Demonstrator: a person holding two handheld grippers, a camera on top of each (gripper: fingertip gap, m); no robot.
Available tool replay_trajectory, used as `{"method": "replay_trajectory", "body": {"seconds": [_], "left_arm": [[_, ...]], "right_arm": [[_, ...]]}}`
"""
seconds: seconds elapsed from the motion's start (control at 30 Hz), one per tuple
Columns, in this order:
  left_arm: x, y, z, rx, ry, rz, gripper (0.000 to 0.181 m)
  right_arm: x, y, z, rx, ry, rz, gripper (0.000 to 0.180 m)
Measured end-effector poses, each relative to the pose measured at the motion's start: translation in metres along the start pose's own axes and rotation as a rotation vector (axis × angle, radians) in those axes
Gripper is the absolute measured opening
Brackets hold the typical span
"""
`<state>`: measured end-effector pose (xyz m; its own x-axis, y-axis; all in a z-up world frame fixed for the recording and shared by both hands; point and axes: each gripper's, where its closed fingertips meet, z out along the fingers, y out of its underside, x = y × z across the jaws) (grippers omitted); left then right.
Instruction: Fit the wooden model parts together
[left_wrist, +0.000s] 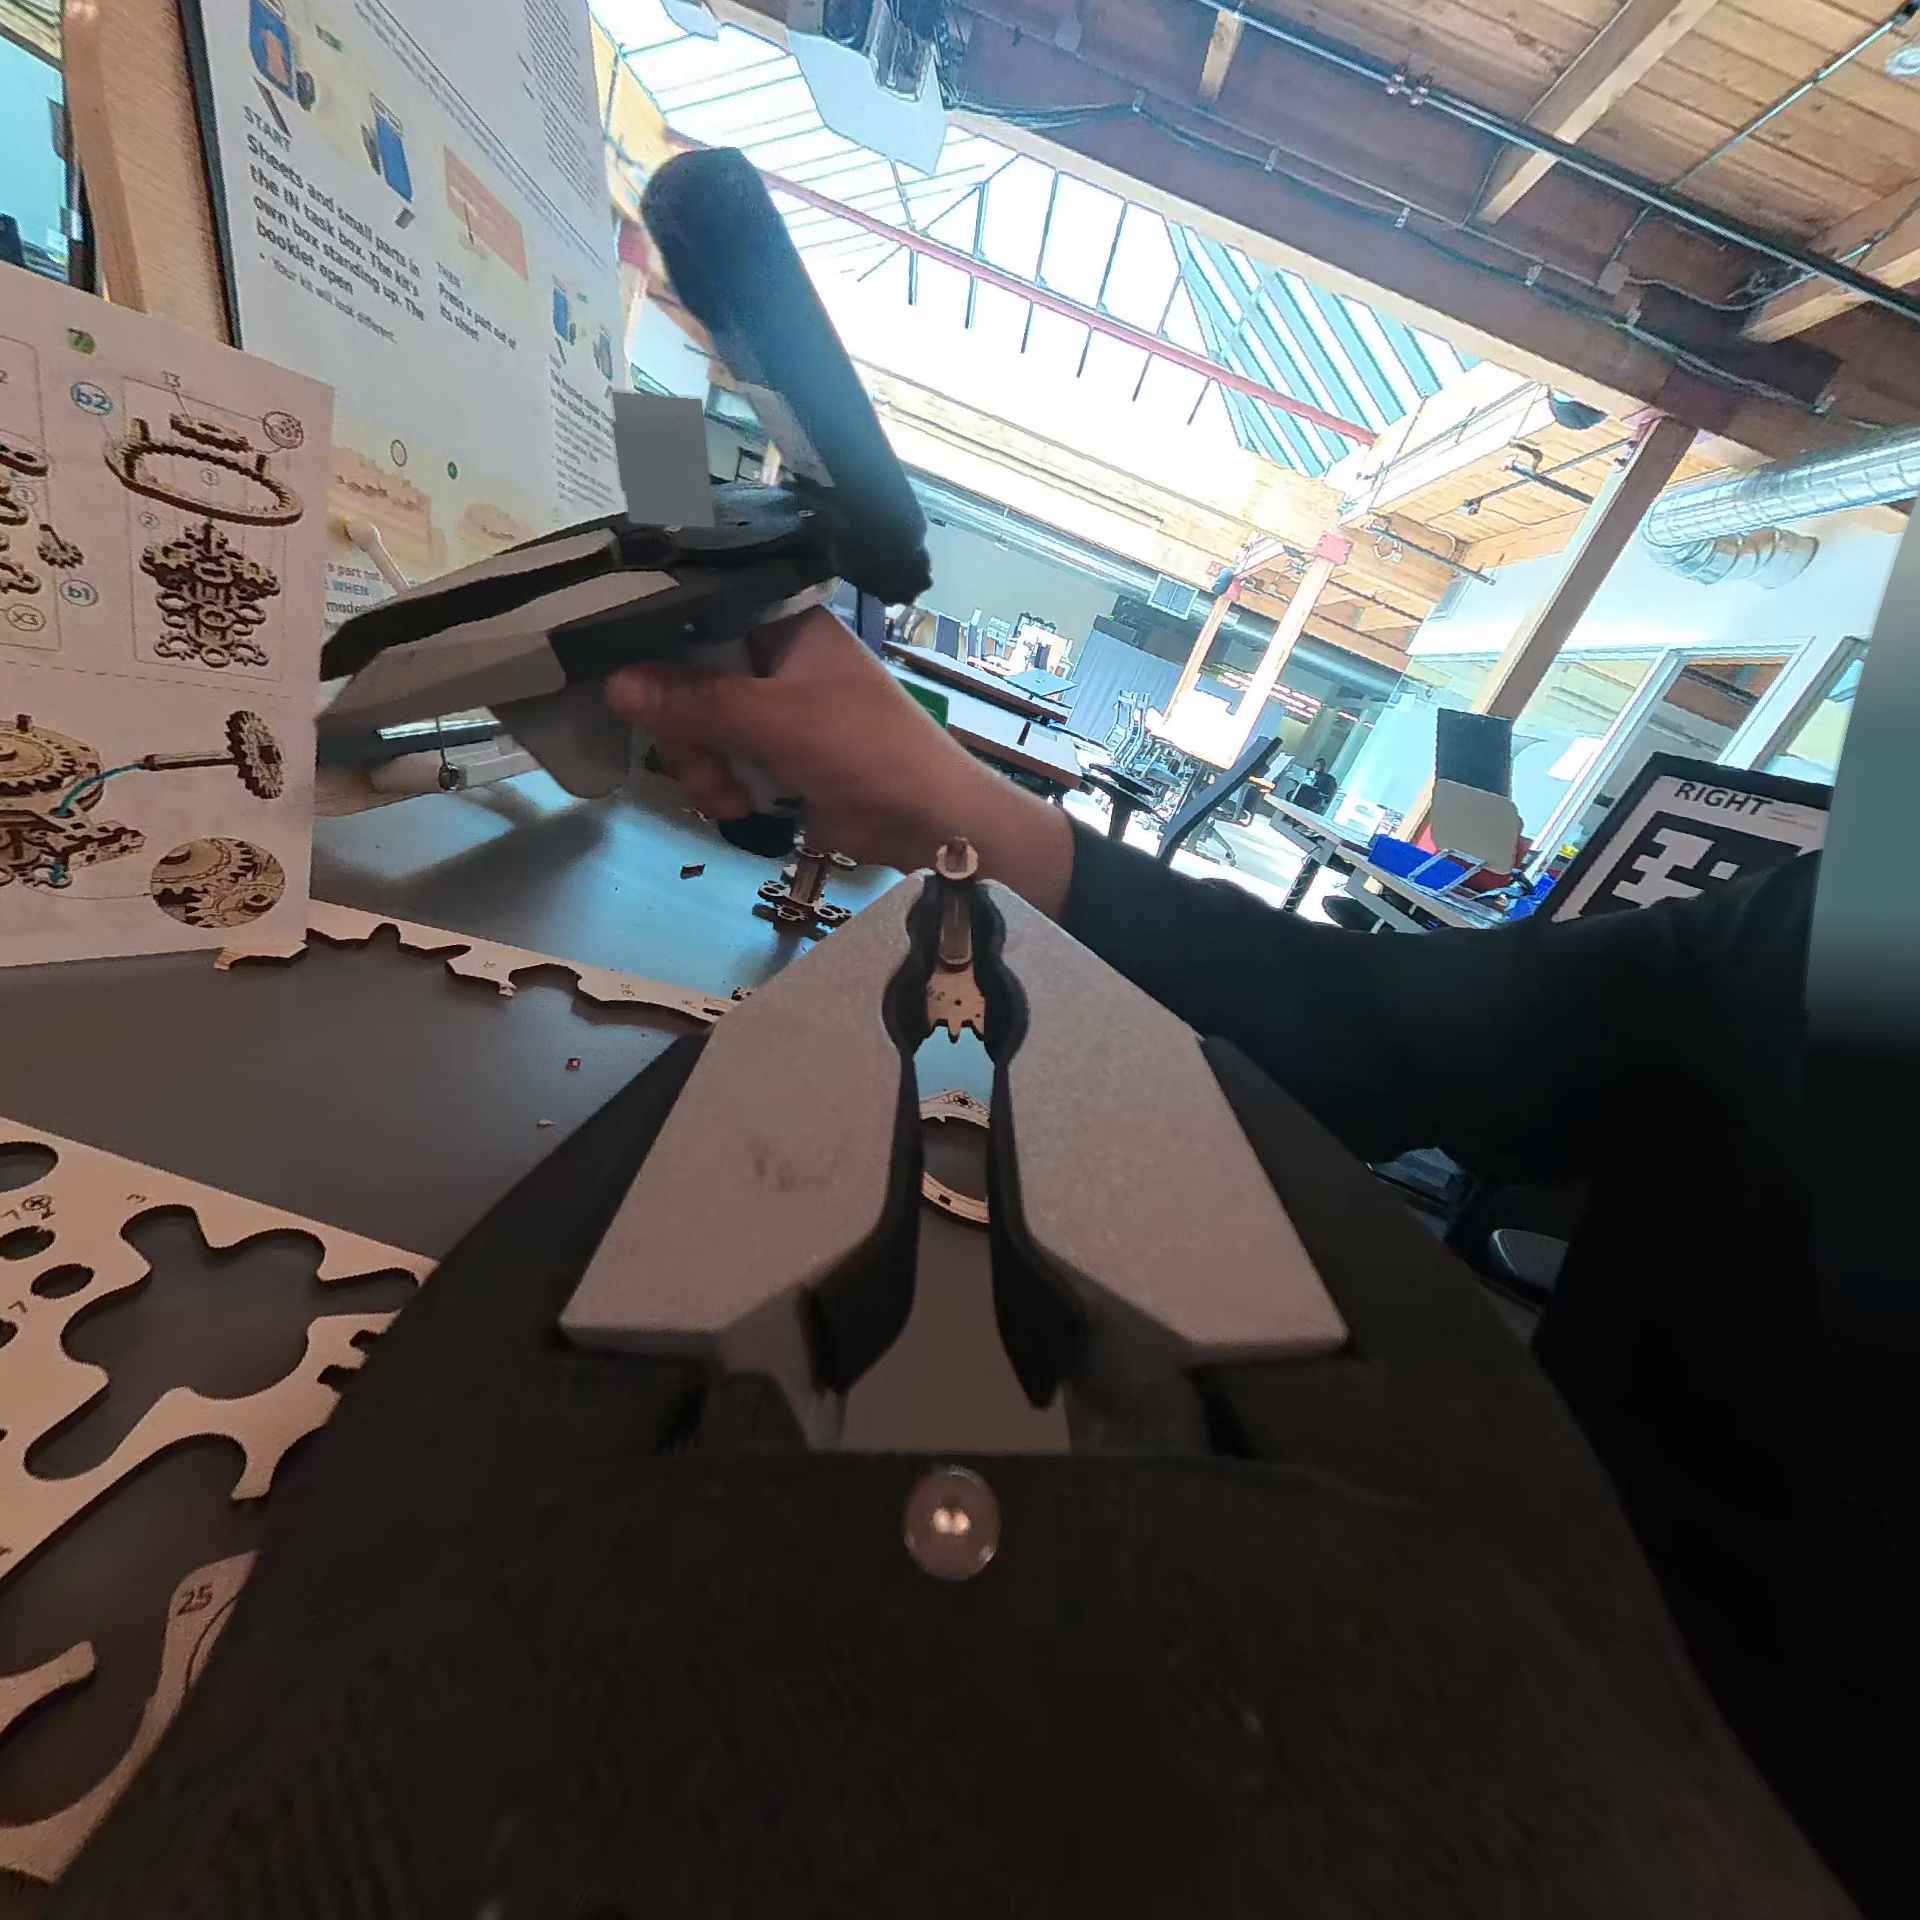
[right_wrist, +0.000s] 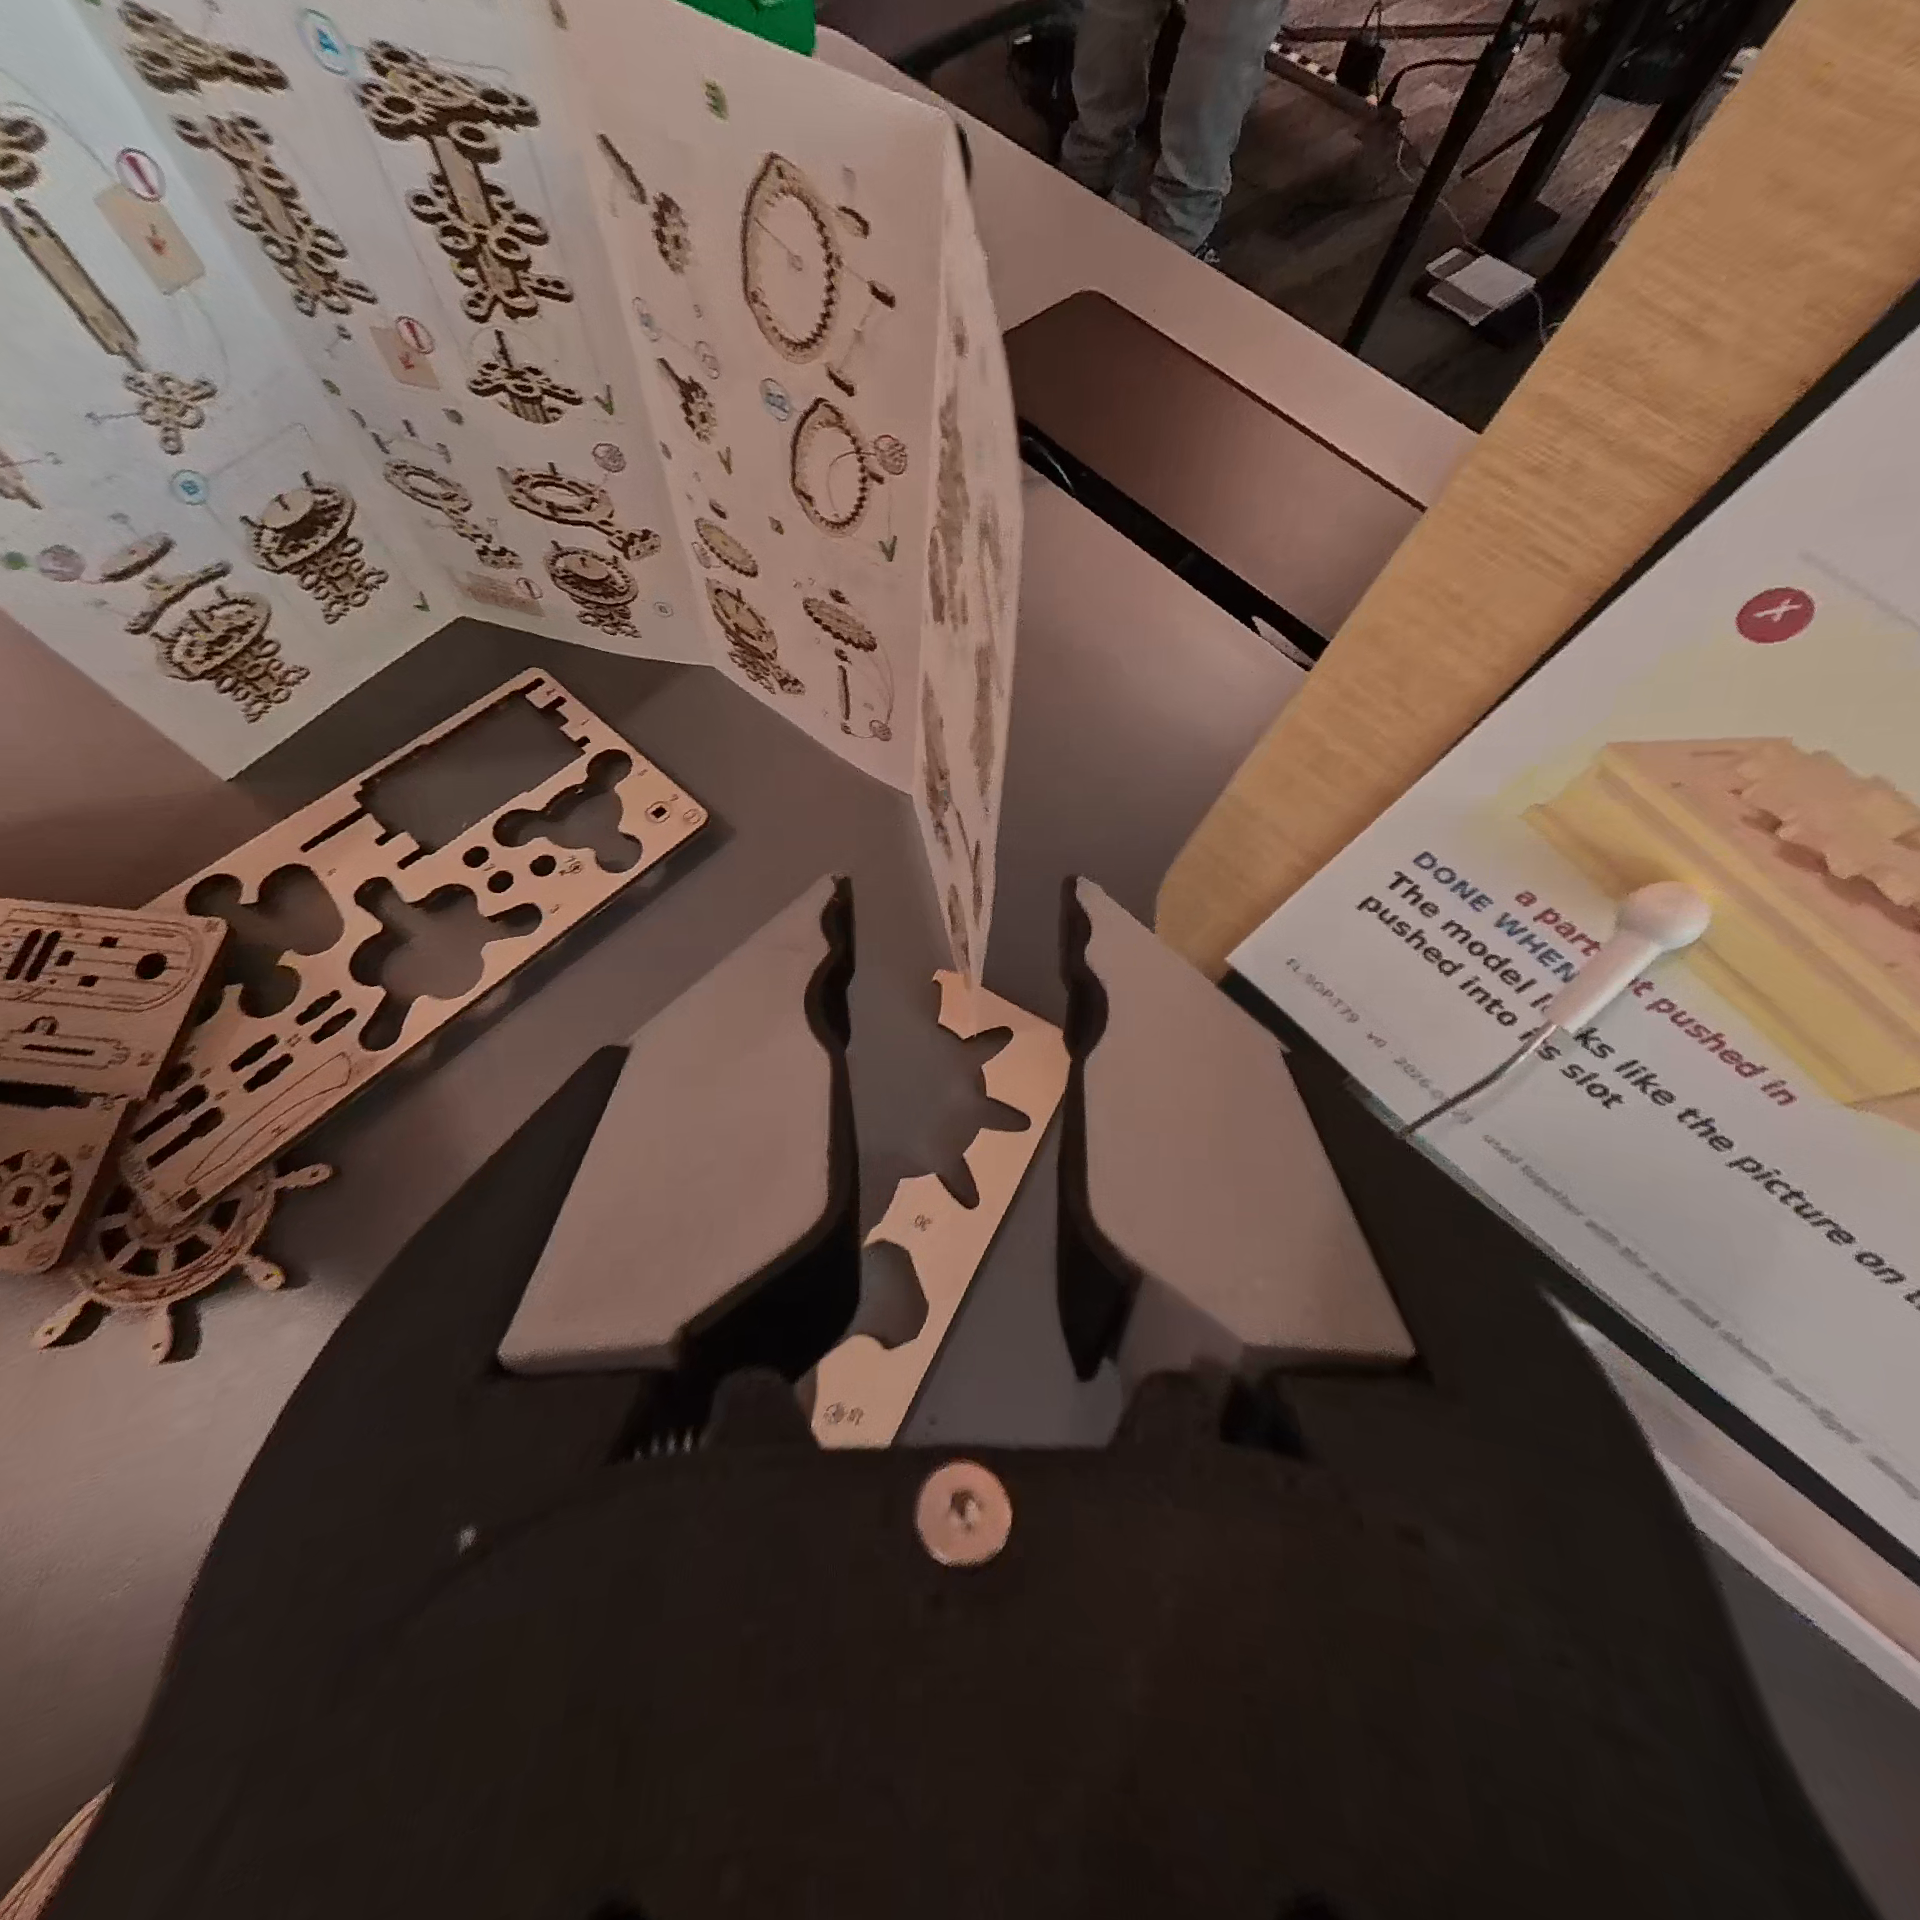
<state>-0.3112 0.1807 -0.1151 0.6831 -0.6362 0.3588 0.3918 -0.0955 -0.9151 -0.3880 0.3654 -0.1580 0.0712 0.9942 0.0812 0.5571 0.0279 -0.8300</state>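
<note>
In the left wrist view my left gripper is shut on a small wooden axle with a toothed gear, held upright above the dark table. A wooden ring part lies on the table under the jaws. A small spool-like wooden assembly stands just beyond. My right gripper is up in the air to the left, held by a hand, pointing at the booklet. In the right wrist view it is open and empty above a punched wooden strip.
A folded instruction booklet stands at the back of the table. Punched-out wooden sheets lie on the left. A wooden ship-wheel part and stacked sheets lie beside them. A poster board leans on the right. Across from one pair of fingers to the other is roughly 20 cm.
</note>
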Motion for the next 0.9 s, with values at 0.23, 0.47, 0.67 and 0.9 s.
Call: {"method": "replay_trajectory", "body": {"seconds": [0.23, 0.47, 0.67, 0.9], "left_arm": [[-0.002, 0.003, 0.001, -0.012, -0.001, -0.008, 0.003], [0.001, 0.001, 0.002, -0.013, 0.006, 0.006, 0.003], [0.009, -0.01, 0.0, 0.009, 0.041, 0.049, 0.002], [0.003, -0.018, -0.004, 0.003, 0.02, 0.127, 0.003]], "right_arm": [[-0.023, 0.007, -0.023, 0.004, -0.07, 0.024, 0.04], [-0.05, 0.03, -0.071, 0.063, -0.108, 0.013, 0.042], [-0.055, 0.068, -0.105, 0.067, -0.051, 0.0, 0.044], [-0.049, 0.099, -0.155, 0.237, -0.007, 0.082, 0.044]]}}
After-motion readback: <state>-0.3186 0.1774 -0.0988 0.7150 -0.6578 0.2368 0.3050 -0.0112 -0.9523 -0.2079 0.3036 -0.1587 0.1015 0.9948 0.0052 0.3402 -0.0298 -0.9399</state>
